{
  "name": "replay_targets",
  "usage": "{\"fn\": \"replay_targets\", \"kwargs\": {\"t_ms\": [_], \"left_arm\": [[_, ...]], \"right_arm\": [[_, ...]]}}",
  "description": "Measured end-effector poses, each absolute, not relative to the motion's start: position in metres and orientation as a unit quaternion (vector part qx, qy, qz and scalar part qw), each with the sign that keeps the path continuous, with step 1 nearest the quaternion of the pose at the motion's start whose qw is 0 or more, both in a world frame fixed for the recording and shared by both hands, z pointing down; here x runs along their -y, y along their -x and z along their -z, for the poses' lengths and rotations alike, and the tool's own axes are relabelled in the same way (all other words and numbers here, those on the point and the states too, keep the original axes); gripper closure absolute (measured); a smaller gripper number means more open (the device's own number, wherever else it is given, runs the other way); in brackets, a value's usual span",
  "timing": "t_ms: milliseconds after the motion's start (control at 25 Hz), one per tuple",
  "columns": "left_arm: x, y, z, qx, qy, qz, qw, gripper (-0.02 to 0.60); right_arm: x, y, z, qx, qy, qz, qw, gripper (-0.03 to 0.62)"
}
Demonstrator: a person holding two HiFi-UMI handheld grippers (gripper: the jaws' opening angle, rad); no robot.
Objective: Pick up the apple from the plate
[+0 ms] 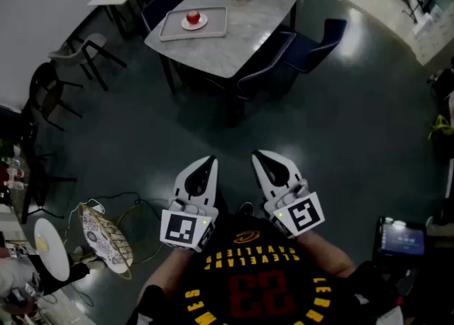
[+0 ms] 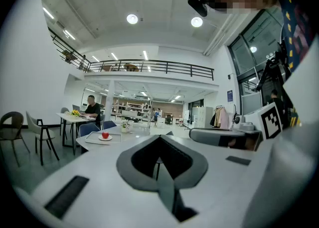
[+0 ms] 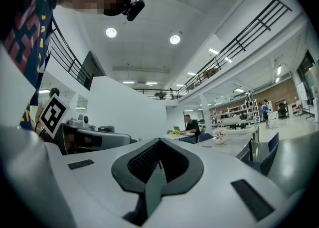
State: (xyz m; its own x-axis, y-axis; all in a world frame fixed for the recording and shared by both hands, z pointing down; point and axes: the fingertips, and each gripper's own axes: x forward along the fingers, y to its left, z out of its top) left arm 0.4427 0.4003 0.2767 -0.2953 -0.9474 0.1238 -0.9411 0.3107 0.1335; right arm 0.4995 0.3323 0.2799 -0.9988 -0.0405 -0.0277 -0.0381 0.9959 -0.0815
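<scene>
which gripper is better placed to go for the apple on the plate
Left, marginally. The apple on its plate lies far ahead, nearer the left gripper than the right gripper; the left gripper view shows it, the right gripper view does not. Both are shut and empty.

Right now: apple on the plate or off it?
On the plate. In the head view the red apple sits on the white plate, inside the tray on the far table.
</scene>
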Motion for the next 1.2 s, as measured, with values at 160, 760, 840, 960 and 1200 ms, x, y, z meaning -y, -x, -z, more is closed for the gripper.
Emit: {"fn": "replay_targets", "kwargs": {"t_ms": [160,760,840,960,1200], "left_arm": [[-0.403,-0.431,-0.279,0.808,-0.582,0.017,0.089,0.581],[-0.377,-0.365,-0.291,0.809,-0.575,0.039,0.113,0.581],[-0.371,-0.344,-0.291,0.809,-0.575,0.038,0.115,0.581],[-0.362,-0.309,-0.289,0.808,-0.578,0.034,0.109,0.581],[-0.349,-0.223,-0.286,0.802,-0.583,0.045,0.121,0.581]], "right_arm": [[-0.335,-0.487,-0.284,-0.999,0.017,0.042,0.012,0.588],[-0.306,-0.419,-0.296,-0.998,0.017,0.057,-0.004,0.587],[-0.299,-0.398,-0.296,-0.998,0.020,0.059,-0.011,0.587],[-0.288,-0.363,-0.296,-0.998,0.024,0.057,-0.021,0.587],[-0.269,-0.285,-0.297,-0.997,0.039,0.057,-0.028,0.586]]}}
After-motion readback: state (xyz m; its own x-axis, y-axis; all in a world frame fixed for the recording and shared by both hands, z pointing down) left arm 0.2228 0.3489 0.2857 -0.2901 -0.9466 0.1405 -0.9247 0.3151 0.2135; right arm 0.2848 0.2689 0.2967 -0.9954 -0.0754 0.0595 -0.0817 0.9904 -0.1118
